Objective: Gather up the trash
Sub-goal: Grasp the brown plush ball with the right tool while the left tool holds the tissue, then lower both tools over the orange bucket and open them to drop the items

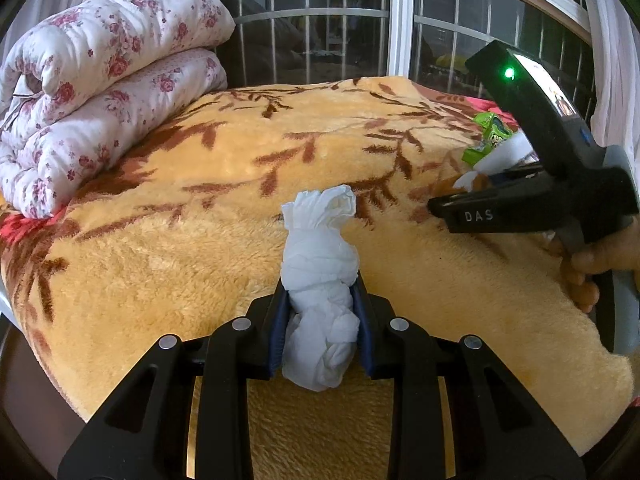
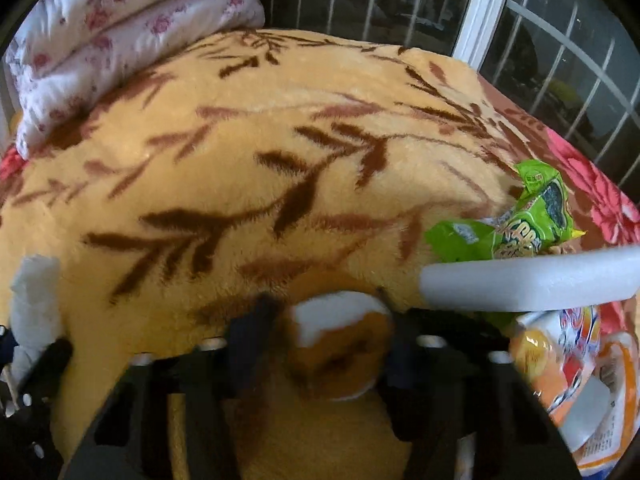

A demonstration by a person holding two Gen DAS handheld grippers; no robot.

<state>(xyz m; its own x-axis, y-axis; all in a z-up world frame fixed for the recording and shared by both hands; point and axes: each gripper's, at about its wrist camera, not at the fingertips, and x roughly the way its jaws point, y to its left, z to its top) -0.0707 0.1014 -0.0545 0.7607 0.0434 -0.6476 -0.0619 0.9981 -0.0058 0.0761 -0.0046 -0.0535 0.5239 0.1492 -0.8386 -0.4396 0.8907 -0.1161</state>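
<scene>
My left gripper (image 1: 322,286) is shut on a crumpled white tissue (image 1: 320,240) that sticks up between its blue pads, above the front edge of the yellow leaf-patterned blanket (image 1: 200,220). In the right wrist view my right gripper (image 2: 336,314) is low over the blanket. Its fingers sit close on both sides of a small round brown and white piece of trash (image 2: 340,344), and the picture is blurred there. The left wrist view shows that right gripper (image 1: 460,188) at the right, held by a hand (image 1: 600,260). The tissue (image 2: 36,300) also shows at the right wrist view's left edge.
Just right of the right gripper lie a green snack bag (image 2: 520,232), a white foam strip (image 2: 528,280) and an orange and white packet (image 2: 572,368). A folded floral quilt (image 1: 100,100) fills the far left of the bed. A barred window (image 1: 320,20) stands behind.
</scene>
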